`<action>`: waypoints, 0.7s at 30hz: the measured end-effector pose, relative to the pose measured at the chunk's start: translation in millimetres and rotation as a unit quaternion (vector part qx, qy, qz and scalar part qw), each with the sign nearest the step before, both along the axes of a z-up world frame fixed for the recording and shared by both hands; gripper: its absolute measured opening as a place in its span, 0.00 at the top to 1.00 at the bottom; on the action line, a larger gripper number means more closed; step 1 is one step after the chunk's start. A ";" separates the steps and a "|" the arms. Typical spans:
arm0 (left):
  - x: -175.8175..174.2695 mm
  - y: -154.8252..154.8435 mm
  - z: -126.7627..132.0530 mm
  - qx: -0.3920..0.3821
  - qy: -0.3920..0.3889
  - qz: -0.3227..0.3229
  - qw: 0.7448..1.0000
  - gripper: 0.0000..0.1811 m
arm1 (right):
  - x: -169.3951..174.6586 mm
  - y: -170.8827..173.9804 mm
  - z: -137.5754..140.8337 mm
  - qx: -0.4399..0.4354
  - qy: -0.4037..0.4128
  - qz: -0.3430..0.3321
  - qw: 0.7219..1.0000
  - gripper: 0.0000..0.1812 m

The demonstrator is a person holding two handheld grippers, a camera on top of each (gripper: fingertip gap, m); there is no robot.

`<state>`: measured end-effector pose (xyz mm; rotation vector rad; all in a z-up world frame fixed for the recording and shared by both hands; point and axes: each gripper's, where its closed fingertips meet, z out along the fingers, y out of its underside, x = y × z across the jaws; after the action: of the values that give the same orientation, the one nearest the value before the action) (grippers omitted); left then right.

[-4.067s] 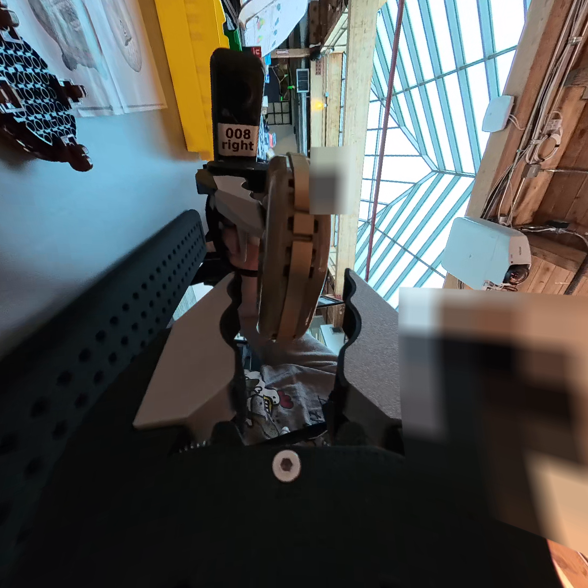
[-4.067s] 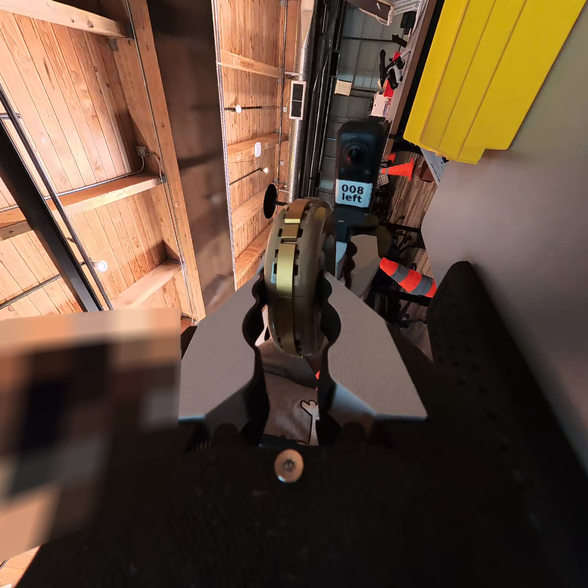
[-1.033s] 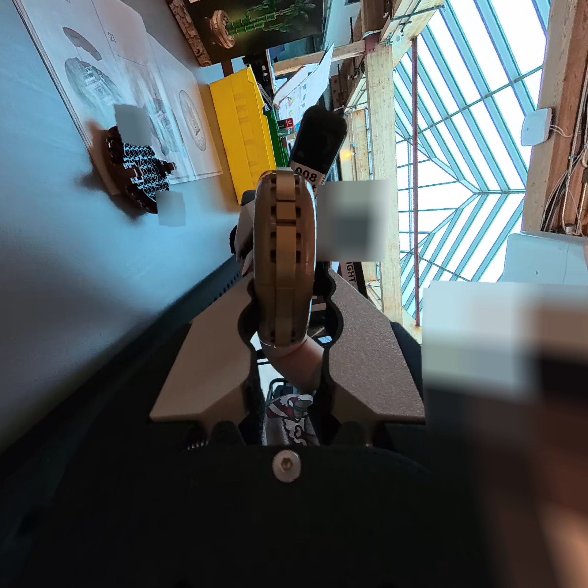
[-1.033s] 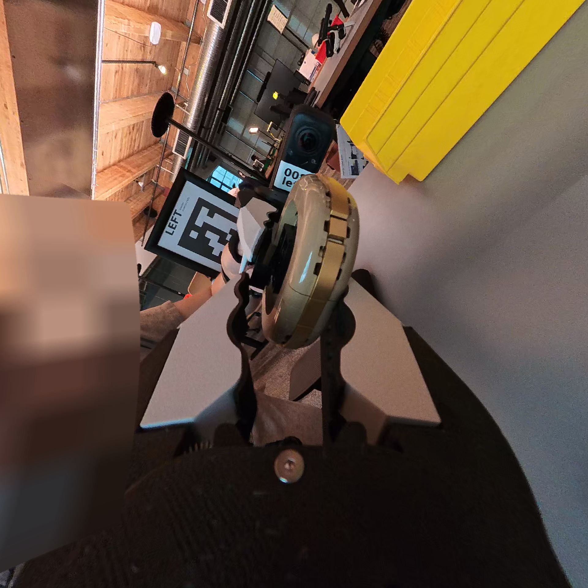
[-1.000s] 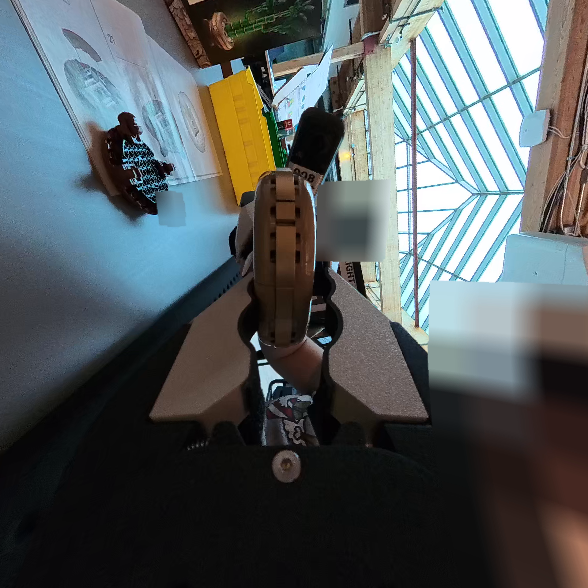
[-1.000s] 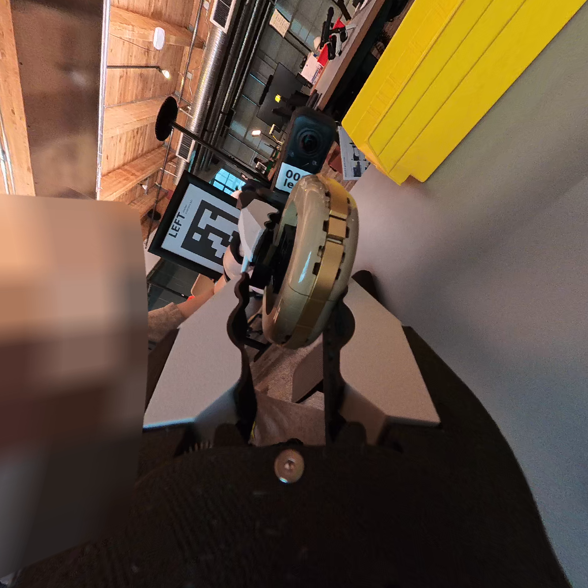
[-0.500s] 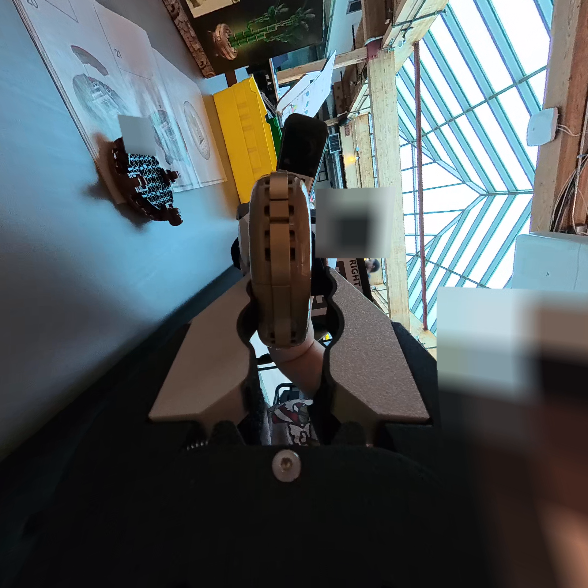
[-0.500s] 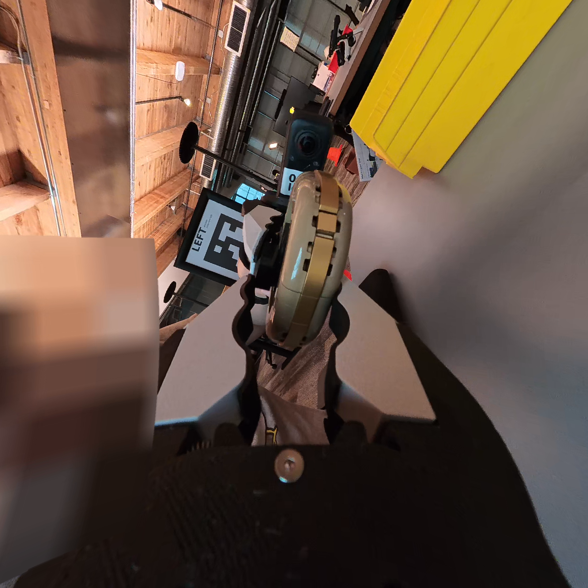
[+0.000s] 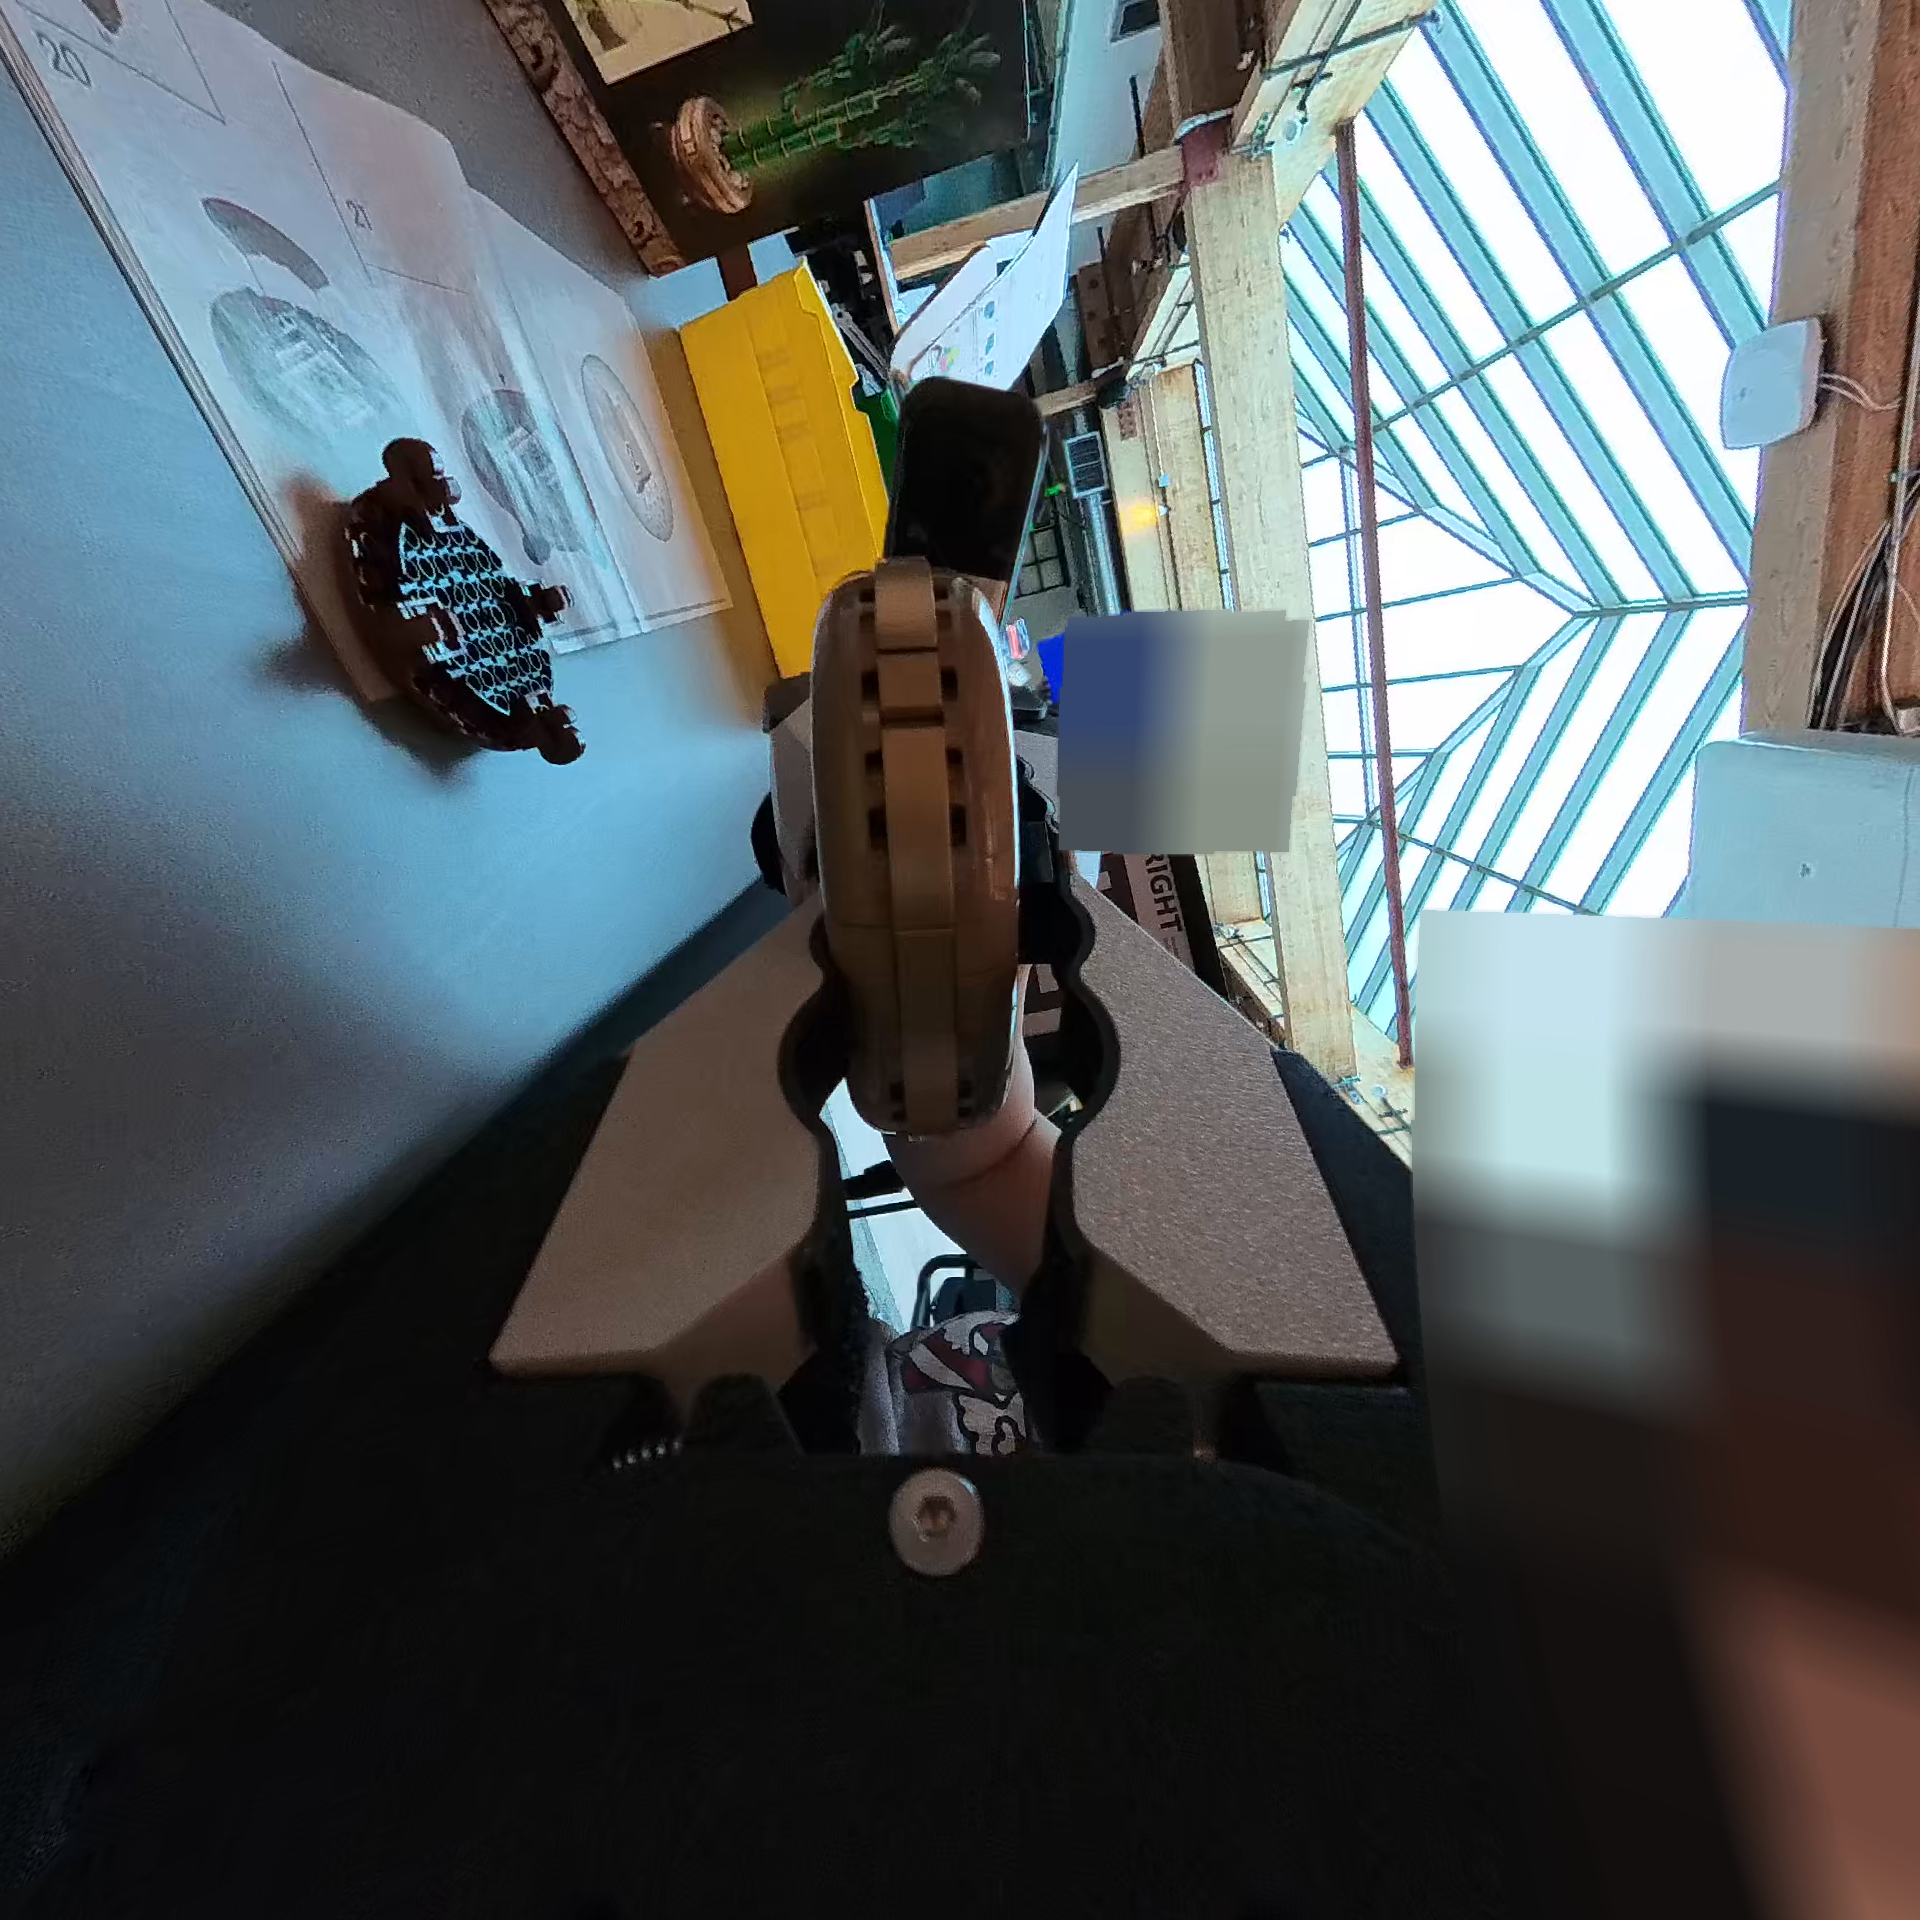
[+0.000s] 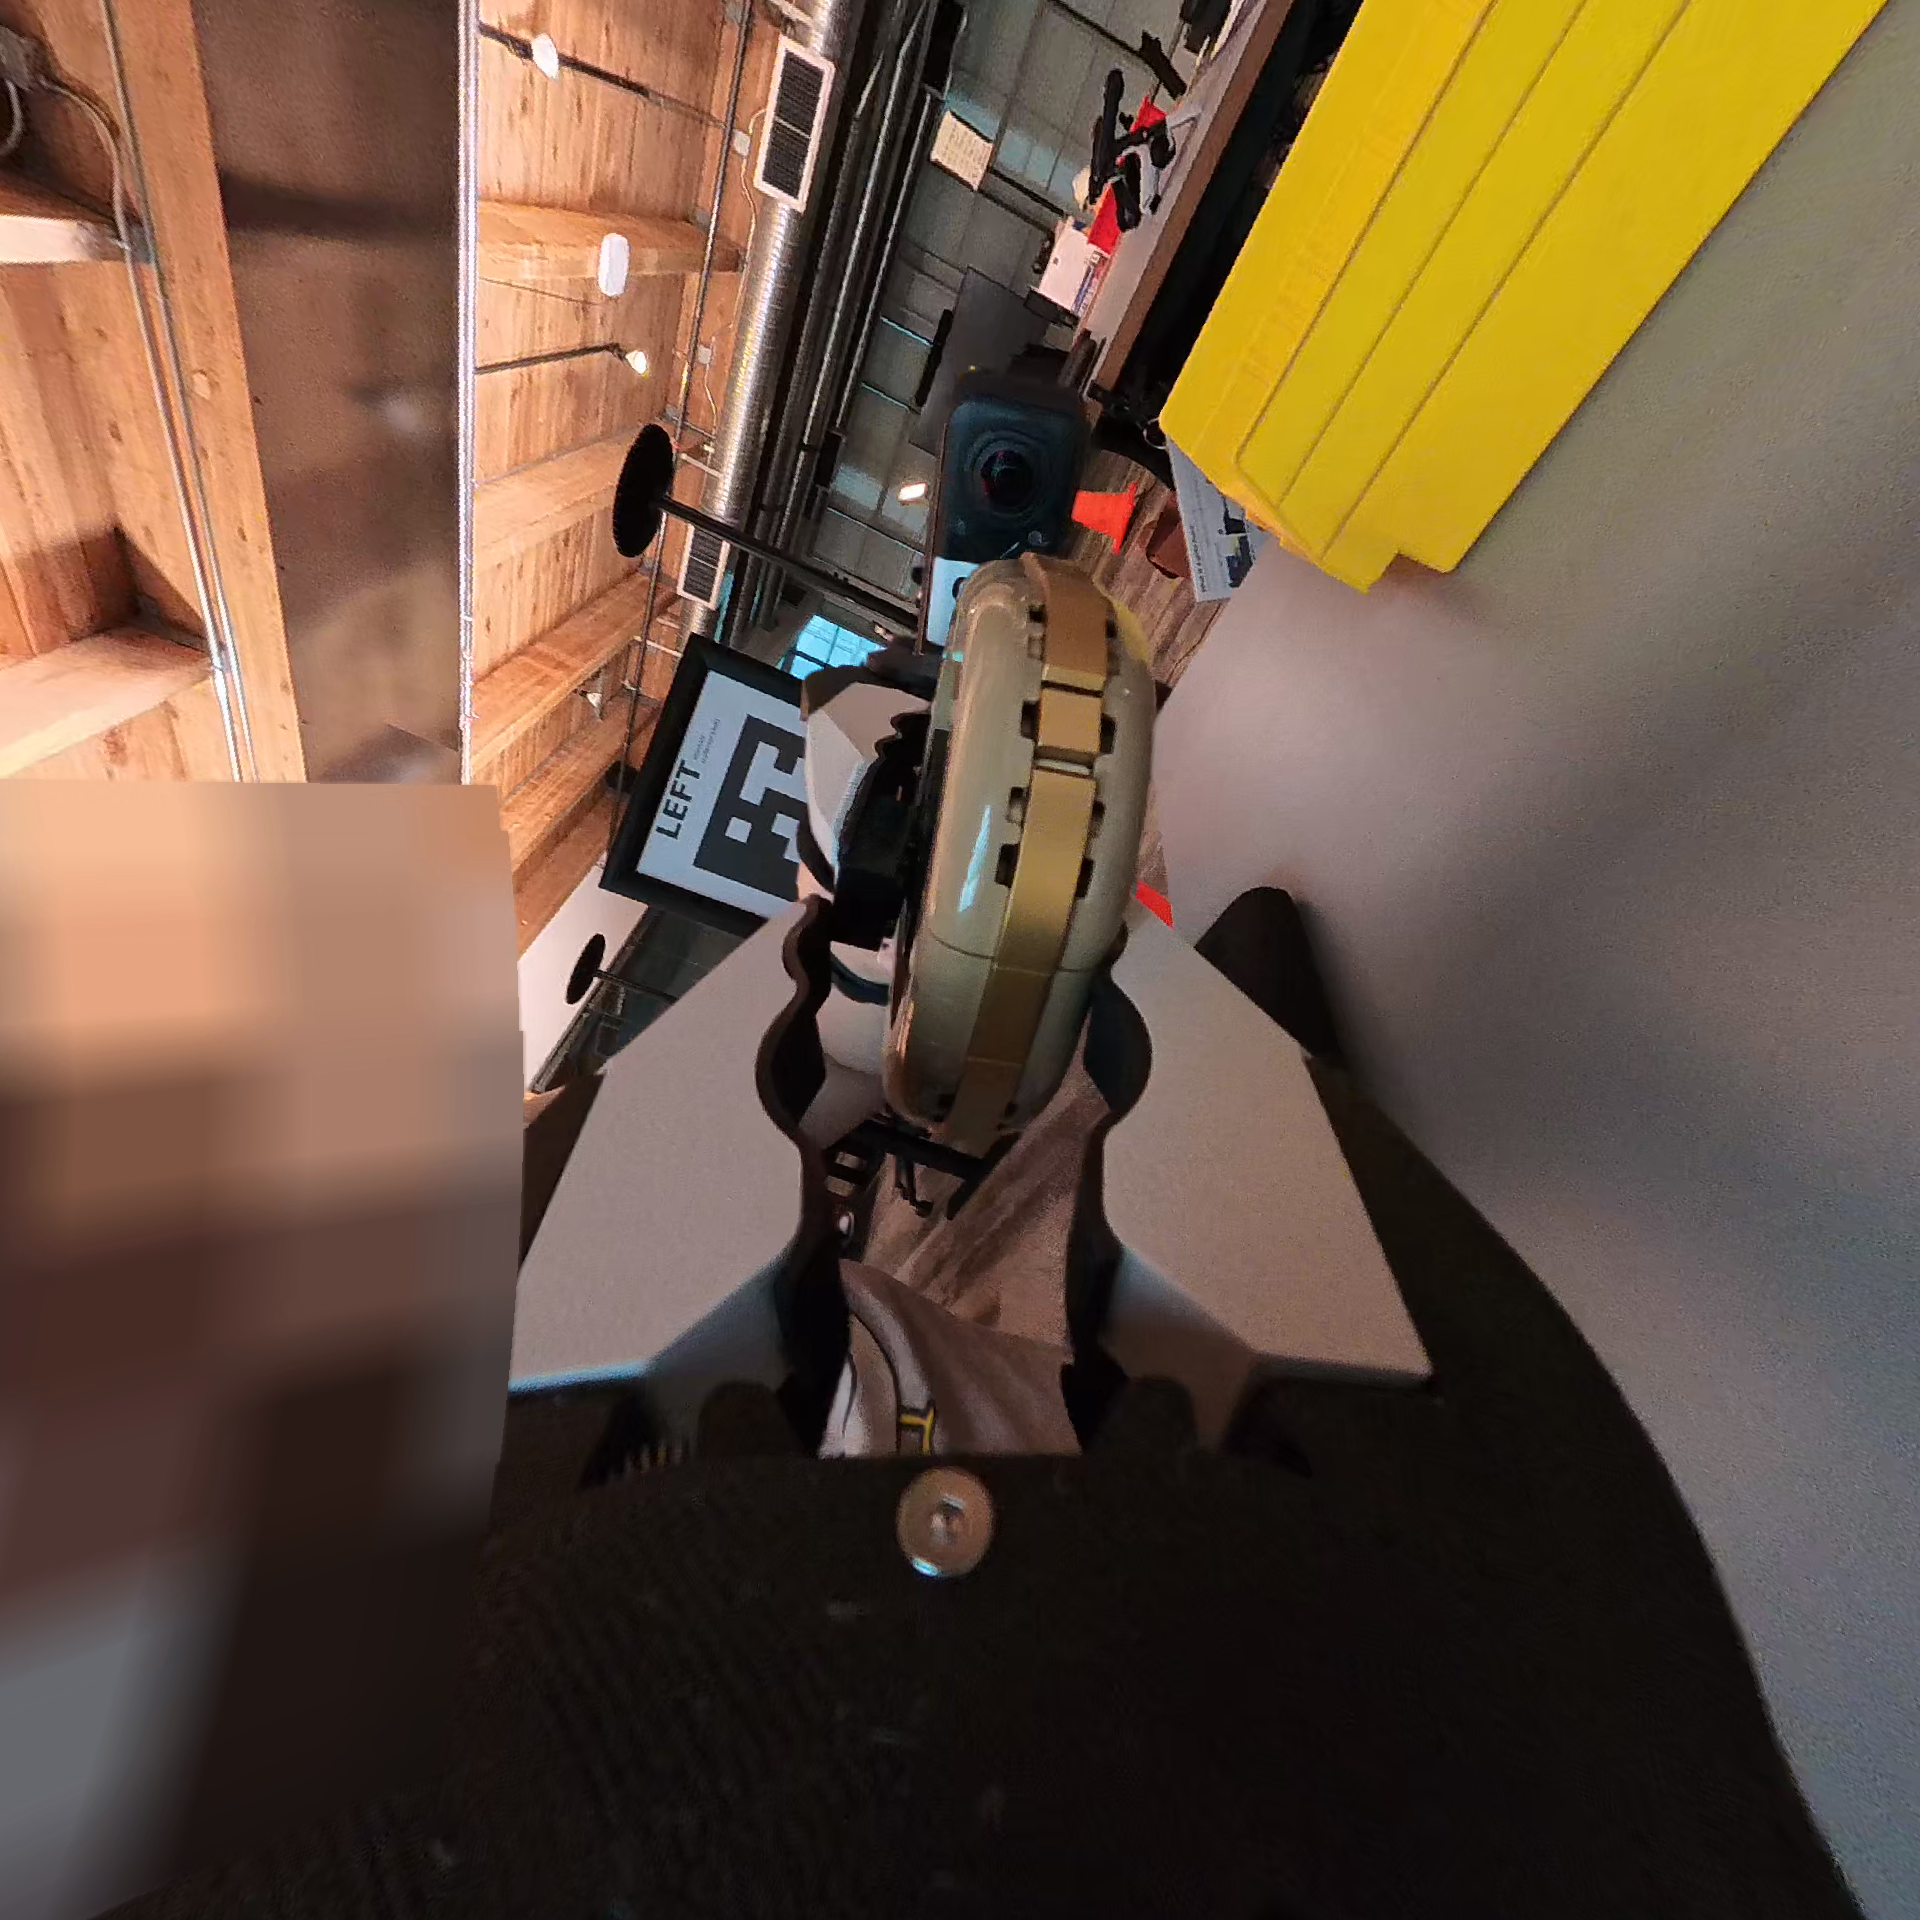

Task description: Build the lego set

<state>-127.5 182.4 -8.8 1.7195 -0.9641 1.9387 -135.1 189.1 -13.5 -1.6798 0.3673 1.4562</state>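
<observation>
Tan and gold, a round lego disc (image 9: 914,852) stands on edge, pinched between the jaws of both grippers at once: the left gripper (image 9: 935,1029) grips its near rim, while the right gripper (image 10: 951,1023) clamps it from the opposite side. Beyond the left jaws, off to their left, a dark brown studded lego piece (image 9: 462,618) rests on the open instruction booklet (image 9: 343,312). Farther still sits a yellow bin (image 9: 779,457).
</observation>
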 end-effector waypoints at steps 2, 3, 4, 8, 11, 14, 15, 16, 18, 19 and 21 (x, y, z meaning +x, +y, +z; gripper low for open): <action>0.5 0.6 0.0 0.003 0.001 0.001 1.000 0.81 | 0.8 1.0 0.5 -0.001 0.009 -0.002 1.000 0.74; 0.1 0.0 0.2 0.005 -0.001 -0.001 1.000 0.81 | 1.9 1.5 1.8 0.000 0.017 -0.005 1.000 0.74; -0.8 -2.0 0.2 0.008 -0.002 -0.006 1.000 0.81 | 3.8 2.4 3.4 0.001 0.031 -0.009 0.999 0.75; -0.2 -3.0 -0.7 0.013 0.000 -0.003 1.000 0.81 | 5.5 2.7 3.1 0.002 0.033 -0.007 0.999 0.76; 0.3 -2.7 0.1 0.004 0.000 -0.002 1.000 0.81 | 5.9 3.4 3.5 -0.003 0.022 -0.011 1.000 0.75; 0.7 -2.3 0.2 0.007 0.001 -0.002 1.000 0.81 | 5.7 4.1 2.7 -0.007 0.017 -0.011 1.000 0.74; 0.9 -2.3 0.1 0.008 0.001 -0.001 1.000 0.81 | 5.7 3.9 2.5 -0.009 0.018 -0.010 1.000 0.74; 1.0 -2.0 -0.3 0.009 0.002 0.000 1.000 0.81 | 5.7 4.0 1.9 -0.011 0.016 -0.010 1.000 0.74; 0.8 -2.2 -1.1 0.009 0.004 -0.001 1.000 0.80 | 5.6 3.5 1.4 -0.013 0.015 -0.008 1.000 0.76; 0.9 -2.2 -1.1 0.008 0.005 -0.001 1.000 0.80 | 5.5 3.5 1.1 -0.012 0.014 -0.008 1.000 0.77; 1.1 -2.7 -0.7 0.009 0.004 -0.001 1.000 0.80 | 6.4 3.6 1.5 -0.012 0.019 -0.009 1.000 0.78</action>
<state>-126.5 179.7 -9.5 1.7350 -0.9815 1.9260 -128.7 192.7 -12.0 -1.6651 0.4205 1.4762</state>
